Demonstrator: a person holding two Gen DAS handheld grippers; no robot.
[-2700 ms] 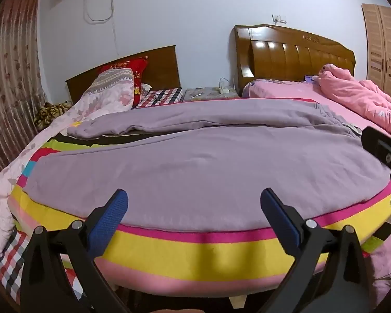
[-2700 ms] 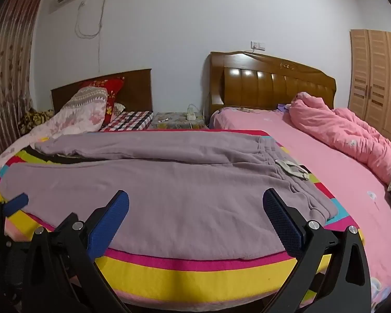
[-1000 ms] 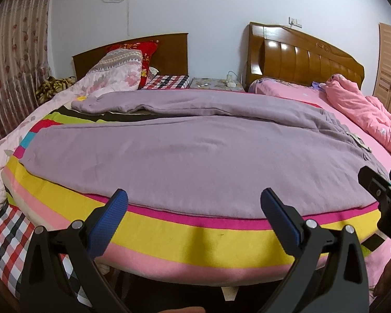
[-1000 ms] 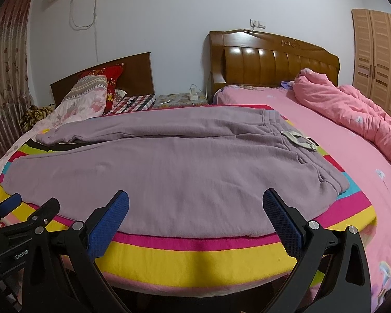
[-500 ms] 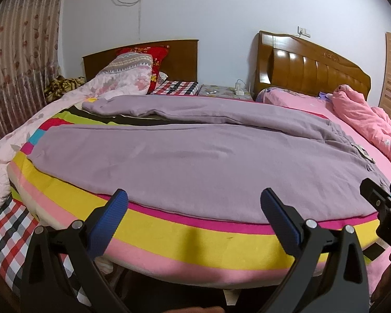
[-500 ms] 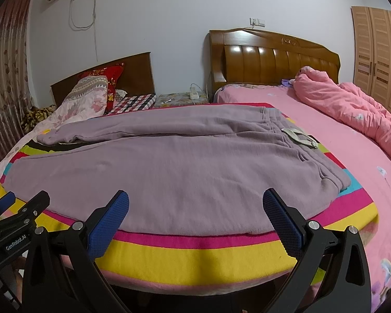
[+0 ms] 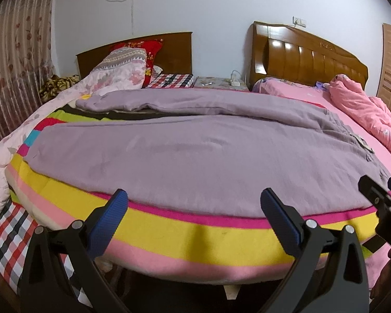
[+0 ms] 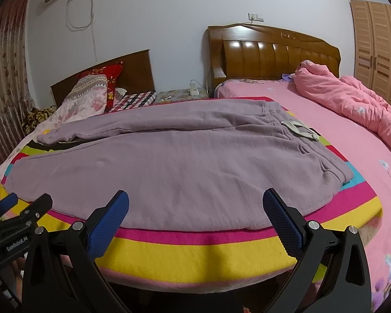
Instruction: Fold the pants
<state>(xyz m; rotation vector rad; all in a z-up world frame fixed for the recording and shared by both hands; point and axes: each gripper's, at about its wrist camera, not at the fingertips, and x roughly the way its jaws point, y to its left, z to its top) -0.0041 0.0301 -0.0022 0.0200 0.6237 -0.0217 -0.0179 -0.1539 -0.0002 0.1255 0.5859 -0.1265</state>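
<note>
Purple fleece pants (image 7: 195, 156) lie spread flat on the bed (image 7: 195, 237), on a striped blanket, legs running toward the bed's left edge, waistband (image 8: 294, 130) w/ pale drawstring toward the right side. Near leg lies along the front edge of the bed; far leg lies behind it, a dark gap showing between the two at the cuff end. Pink quilt (image 8: 352, 99) bunched at the far right, well apart from the garment.

Tool status:
- Left tool (image 7: 193, 208): jaws wide, nothing between the blue pads, hovering just off the front edge, approx. mid-length of the near leg.
- Right tool (image 8: 195, 208): jaws wide, empty, off the front edge nearer the waistband end. Left tool visible at lower left of the right-wrist view.

Task status: no fold made yet; garment lies full length.

Handling notes (judgement):
- Fabric looks thick, soft, limp; no stiffness, so any unsupported span will sag. Likely light to moderate wt., not fragile.
- Fleece nap should give the pads good friction; slip risk low.
- Blanket under it is also soft: pinch shallow, top layer only, else the blanket lifts too.
- Rec. grip pts: outer seam edge of the near leg, one tool near the cuff, one near the waistband corner; lift both together and carry over onto the far leg.
</note>
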